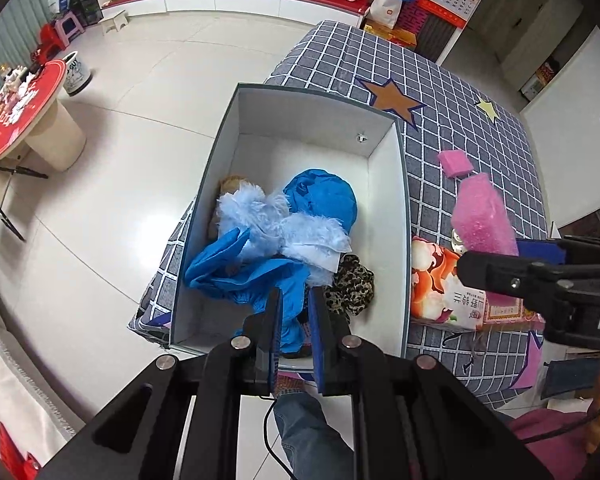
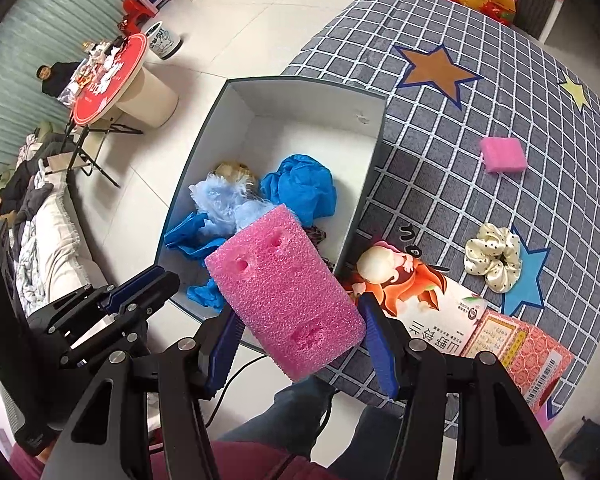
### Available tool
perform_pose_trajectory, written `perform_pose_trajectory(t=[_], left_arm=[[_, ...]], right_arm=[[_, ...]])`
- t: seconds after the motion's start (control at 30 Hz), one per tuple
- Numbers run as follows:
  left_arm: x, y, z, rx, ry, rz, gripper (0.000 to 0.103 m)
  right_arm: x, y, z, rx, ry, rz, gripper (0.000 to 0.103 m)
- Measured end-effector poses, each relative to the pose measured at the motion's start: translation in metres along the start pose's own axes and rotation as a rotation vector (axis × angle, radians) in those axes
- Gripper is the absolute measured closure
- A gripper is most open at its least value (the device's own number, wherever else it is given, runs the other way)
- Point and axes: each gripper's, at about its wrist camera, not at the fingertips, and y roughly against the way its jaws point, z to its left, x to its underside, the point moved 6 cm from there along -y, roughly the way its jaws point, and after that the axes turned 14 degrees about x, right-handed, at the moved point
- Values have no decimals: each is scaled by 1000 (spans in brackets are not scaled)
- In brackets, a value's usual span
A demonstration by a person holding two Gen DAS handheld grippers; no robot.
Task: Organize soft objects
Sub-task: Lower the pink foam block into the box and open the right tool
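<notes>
An open white-lined box [image 1: 384, 184] [image 2: 364, 184] stands on the checked cloth. It holds blue gloves [image 1: 236, 264] [image 2: 300, 188], a pale blue fluffy piece [image 1: 260, 220] [image 2: 220, 200] and a leopard scrunchie [image 1: 352, 284]. My left gripper [image 1: 296, 312] hangs over the box's near end, jaws nearly shut with nothing gripped; it also shows in the right wrist view [image 2: 148, 284]. My right gripper [image 2: 296, 336] is shut on a large pink foam block [image 2: 284, 296] [image 1: 484, 216], held above the box's near right corner. A small pink foam piece [image 1: 454, 162] [image 2: 502, 154] and a cream dotted scrunchie [image 2: 492, 256] lie on the cloth.
A tissue pack with a cartoon print [image 1: 444, 284] [image 2: 412, 280] and a pink patterned box [image 2: 520, 352] lie right of the box. The checked cloth [image 1: 460, 92] [image 2: 460, 28] covers the table. A round red table [image 1: 20, 108] [image 2: 108, 76] stands on the tiled floor to the left.
</notes>
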Motion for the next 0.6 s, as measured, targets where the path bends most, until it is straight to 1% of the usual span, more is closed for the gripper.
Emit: perform_pose_trajectory(t=[0.43, 0.6], left_arm=[[-2, 0, 10, -13, 16, 8, 89], [-1, 0, 10, -20, 19, 9, 89]], right_arm=[[-20, -9, 22, 17, 71, -1, 44], [-29, -15, 27, 20, 79, 5, 44]])
